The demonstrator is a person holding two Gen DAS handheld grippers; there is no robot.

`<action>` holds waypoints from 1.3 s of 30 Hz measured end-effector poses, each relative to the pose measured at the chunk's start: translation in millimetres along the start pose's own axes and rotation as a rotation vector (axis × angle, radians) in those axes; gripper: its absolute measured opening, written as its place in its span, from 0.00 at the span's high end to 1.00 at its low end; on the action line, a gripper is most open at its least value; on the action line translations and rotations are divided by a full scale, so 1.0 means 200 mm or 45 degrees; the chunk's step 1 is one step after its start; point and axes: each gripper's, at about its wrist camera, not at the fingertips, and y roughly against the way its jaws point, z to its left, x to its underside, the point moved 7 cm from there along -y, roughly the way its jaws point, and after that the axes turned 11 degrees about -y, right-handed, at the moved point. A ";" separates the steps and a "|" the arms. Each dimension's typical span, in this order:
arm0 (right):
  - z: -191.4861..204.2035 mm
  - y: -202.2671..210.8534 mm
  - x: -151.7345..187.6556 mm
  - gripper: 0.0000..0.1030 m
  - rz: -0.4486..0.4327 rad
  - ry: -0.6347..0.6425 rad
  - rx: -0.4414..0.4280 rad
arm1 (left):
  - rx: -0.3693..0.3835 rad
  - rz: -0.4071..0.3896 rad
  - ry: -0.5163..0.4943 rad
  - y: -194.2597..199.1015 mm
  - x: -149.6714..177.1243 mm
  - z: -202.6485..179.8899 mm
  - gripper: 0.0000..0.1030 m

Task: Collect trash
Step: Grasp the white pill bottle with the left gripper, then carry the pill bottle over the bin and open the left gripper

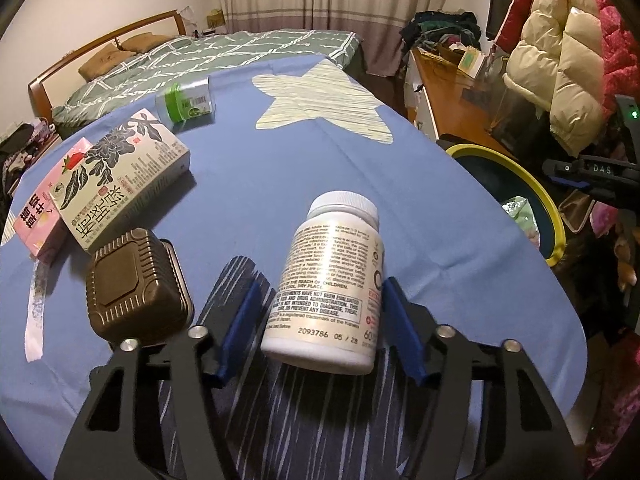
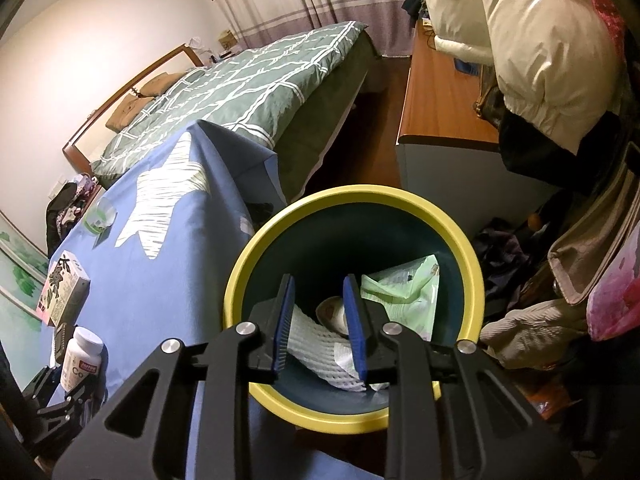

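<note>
Looking along the left tool (image 1: 323, 282), I start at the far left of the bench (image 1: 280, 168). A pink box (image 1: 36, 216) lies there with a paper strip (image 1: 35, 312) in front of it. A pale box (image 1: 120, 176) printed with dark leaves rests against the pink one. Nearer me sits a brown ribbed tub (image 1: 136, 288), bottom up. Further back, a clear jar (image 1: 186, 100) with a green band lies on its side near the pale star on the blue cloth.

The white bottle (image 1: 328, 280) stands in the middle, between the left tool's blue pads. The right pad meets its label, but the left pad shows a sliver of cloth between it and the bottle — so I read this tool as not yet clamped, with the bottle inside its span. The bottle's base looks to be on the bench.

To the right, off the bench edge, is the bin (image 1: 556, 216) with its yellow rim. The right tool (image 2: 319, 280) hangs over its mouth, pads parted by a narrow gap and holding nothing. Inside the bin, from left to right, I see white foam netting (image 2: 316, 340), a small cup (image 2: 334, 312) on its side and a crumpled green wrapper (image 2: 404, 292).
</note>
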 end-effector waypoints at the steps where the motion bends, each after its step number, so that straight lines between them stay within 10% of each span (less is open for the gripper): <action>1: 0.00 0.00 0.00 0.76 -0.001 -0.001 -0.001 | 0.005 -0.002 -0.001 0.00 0.00 0.00 0.50; 19: -0.04 0.03 0.07 0.76 -0.030 -0.021 0.000 | 0.021 -0.083 -0.068 0.11 -0.14 -0.11 0.55; 39: -0.39 0.06 0.05 0.76 -0.064 -0.098 0.093 | 0.183 -0.078 -0.274 -0.14 -0.52 -0.69 0.55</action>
